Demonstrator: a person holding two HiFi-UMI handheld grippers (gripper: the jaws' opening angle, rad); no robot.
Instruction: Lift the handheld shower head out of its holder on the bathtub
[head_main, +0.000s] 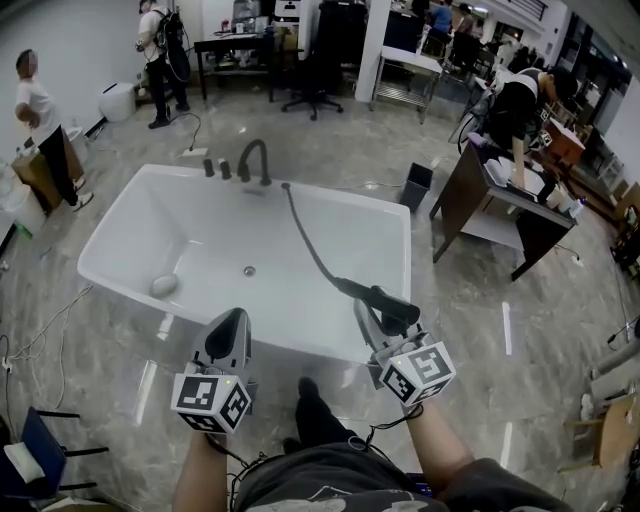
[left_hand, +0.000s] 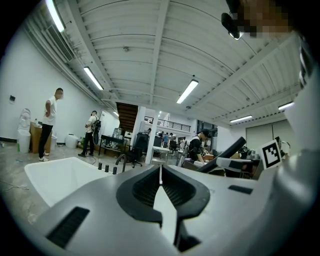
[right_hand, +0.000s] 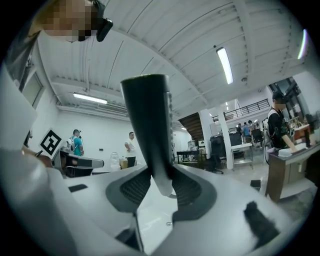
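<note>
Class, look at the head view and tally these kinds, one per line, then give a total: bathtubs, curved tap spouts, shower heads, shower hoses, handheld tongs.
Bathtub: 1
Curved tap spout: 1
Shower head: 1
Shower hose: 1
Tongs: 2, the left tongs and the right tongs
Total: 6

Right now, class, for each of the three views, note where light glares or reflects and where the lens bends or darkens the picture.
Head view: pale light streaks reflect off the glossy floor. Left gripper view: a strip light glares, ceiling bows, corners go black. Right gripper view: the shower head looms dark and close.
</note>
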